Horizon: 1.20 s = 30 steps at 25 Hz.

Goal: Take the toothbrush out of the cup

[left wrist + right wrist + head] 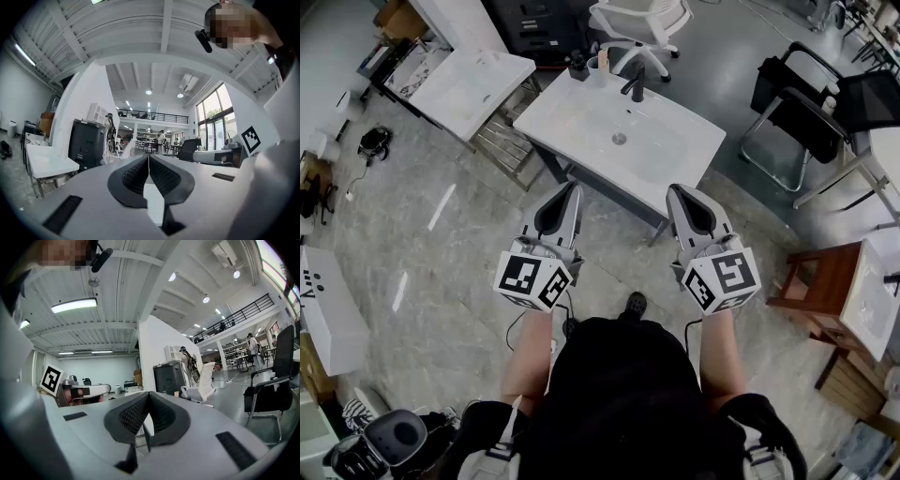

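The left grey gripper (571, 190) and right grey gripper (676, 192) were both closed and empty, near the white rectangular washbasin (581, 117); a pale cup (600, 67) stood beside its black tap (635, 84).

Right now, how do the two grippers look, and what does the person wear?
The left gripper and the right gripper have pale grey tapered shells, black ribbed pads and a rear cube with black-and-white square markers. The person wears a black top.
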{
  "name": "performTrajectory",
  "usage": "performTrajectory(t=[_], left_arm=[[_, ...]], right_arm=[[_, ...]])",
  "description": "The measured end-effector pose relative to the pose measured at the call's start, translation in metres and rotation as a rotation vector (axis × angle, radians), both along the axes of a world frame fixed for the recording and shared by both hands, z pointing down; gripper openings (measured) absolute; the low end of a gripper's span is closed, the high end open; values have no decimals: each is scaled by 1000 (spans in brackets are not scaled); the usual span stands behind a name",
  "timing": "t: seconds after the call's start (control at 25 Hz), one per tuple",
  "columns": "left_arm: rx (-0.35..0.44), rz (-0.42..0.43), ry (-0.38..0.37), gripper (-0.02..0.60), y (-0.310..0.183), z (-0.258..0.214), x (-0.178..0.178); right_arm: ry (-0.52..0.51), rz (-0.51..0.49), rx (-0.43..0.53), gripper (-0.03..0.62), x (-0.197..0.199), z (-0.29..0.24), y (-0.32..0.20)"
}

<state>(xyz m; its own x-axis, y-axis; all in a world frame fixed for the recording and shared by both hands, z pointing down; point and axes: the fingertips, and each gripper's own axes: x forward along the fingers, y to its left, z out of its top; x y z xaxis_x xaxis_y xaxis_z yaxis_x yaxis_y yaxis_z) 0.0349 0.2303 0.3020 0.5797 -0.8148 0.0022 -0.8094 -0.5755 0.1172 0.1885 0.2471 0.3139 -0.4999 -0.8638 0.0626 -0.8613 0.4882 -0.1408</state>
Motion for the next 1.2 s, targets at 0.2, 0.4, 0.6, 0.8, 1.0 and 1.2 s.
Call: performTrajectory(t=[0.2, 0.4, 0.6, 0.8, 1.0, 1.2], left_arm=[[1, 7, -2, 20, 2, 3, 10], [-3, 15, -6, 20, 2, 1, 16], [-8, 13, -15, 20, 5, 0, 14], [-36, -4, -25, 20, 5, 6, -3], [-62, -5, -13, 20, -10, 19, -19], [-50, 35, -6, 20, -42, 17, -33]], right_arm=[[-13, 22, -18, 31, 8, 3, 4], [1, 20, -16, 31, 13, 1, 5], [-121, 84, -44, 31, 26, 1, -2], [-117, 81, -73, 31, 15, 8, -9], [-92, 60, -97, 31, -6, 20, -18], [-79, 82, -98, 31, -27, 19, -48]])
